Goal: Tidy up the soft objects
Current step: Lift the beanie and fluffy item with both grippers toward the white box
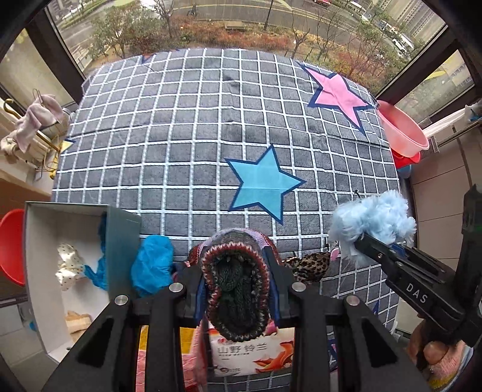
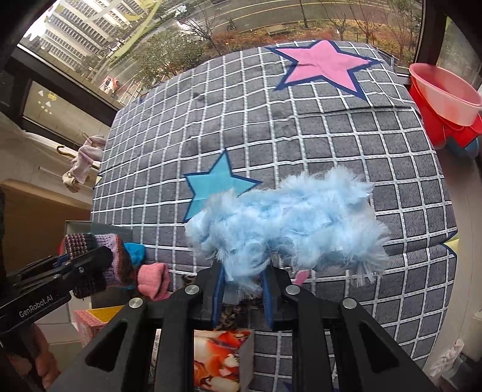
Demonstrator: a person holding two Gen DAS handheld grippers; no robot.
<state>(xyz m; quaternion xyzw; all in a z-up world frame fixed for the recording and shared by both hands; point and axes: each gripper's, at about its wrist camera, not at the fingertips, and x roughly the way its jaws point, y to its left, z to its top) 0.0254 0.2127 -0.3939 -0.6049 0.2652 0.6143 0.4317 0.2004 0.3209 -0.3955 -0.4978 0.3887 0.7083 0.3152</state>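
Dark-framed windows (image 1: 229,27) overlook a daylit street behind a checked mattress (image 1: 186,120)

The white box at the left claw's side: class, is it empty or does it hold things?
Not empty. The open white box holds a polka-dot cloth and a blue plastic piece.

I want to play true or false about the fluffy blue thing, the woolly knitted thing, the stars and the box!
1. The right gripper holds the fluffy blue thing. True.
2. The left gripper is empty. False: it holds the knitted hat.
3. The pink star lies nearer the window than the blue star. True.
4. The white box has nothing in it. False: a dotted cloth lies inside.
5. The pink basin sits on the blue star. False: it is beside the checked cover.
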